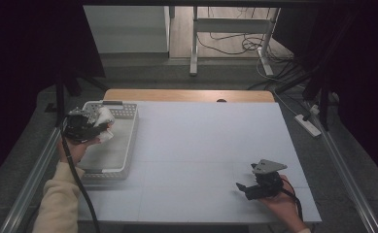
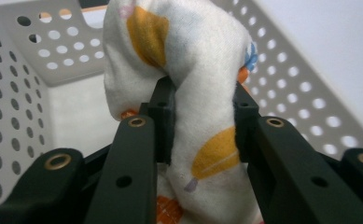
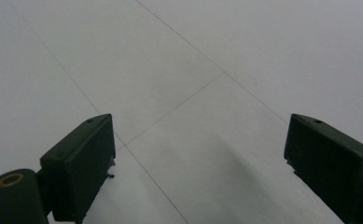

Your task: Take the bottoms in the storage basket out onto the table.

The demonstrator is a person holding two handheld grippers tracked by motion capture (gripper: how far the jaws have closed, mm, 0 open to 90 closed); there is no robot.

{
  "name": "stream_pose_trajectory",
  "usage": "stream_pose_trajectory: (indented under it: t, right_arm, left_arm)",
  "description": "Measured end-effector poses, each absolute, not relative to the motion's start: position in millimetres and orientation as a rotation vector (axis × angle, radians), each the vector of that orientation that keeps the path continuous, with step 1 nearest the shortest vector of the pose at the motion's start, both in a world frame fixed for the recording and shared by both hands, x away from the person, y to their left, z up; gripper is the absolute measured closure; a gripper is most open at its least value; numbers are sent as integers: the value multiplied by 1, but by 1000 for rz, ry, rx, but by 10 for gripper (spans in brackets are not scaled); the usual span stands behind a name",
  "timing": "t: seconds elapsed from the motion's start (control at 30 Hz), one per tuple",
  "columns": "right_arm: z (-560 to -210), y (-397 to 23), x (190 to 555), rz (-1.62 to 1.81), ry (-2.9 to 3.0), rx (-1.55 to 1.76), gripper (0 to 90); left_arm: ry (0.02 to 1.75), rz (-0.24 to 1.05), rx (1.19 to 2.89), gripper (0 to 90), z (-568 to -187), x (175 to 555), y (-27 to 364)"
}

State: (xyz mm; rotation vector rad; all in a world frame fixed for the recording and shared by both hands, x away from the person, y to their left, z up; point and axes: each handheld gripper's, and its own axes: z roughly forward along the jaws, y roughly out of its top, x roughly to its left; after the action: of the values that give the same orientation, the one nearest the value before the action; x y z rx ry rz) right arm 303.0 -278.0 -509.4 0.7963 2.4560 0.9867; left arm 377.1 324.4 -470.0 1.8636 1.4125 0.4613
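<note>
A white cloth (image 2: 188, 70) printed with orange and blue shapes is bunched between the jaws of my left gripper (image 2: 202, 100), which is shut on it. In the high view that left gripper (image 1: 96, 127) holds the cloth (image 1: 105, 118) over the left part of a white perforated basket (image 1: 128, 141). The basket's holed walls (image 2: 291, 84) rise on both sides in the left gripper view. My right gripper (image 1: 240, 187) rests near the table's front right, with a grey three-cornered plate on top. Its black jaws stand wide apart over bare white table (image 3: 188, 93), so my right gripper (image 3: 198, 154) is open with nothing between them.
The white table (image 1: 211, 141) has a wooden strip (image 1: 186, 94) along its far edge. Metal rails (image 1: 31, 179) run along both sides. Beyond the table stand desk legs and loose cables (image 1: 245, 43) on the floor. A power strip (image 1: 309, 124) lies at the right.
</note>
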Motion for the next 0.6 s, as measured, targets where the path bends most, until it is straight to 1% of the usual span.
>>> stream_pose_trajectory:
  t: [0.6]
  right_arm:
    - [-507,-277,302,1004,2452,781,88]
  left_arm:
    - [1392,463,1834,697,-464,368,325]
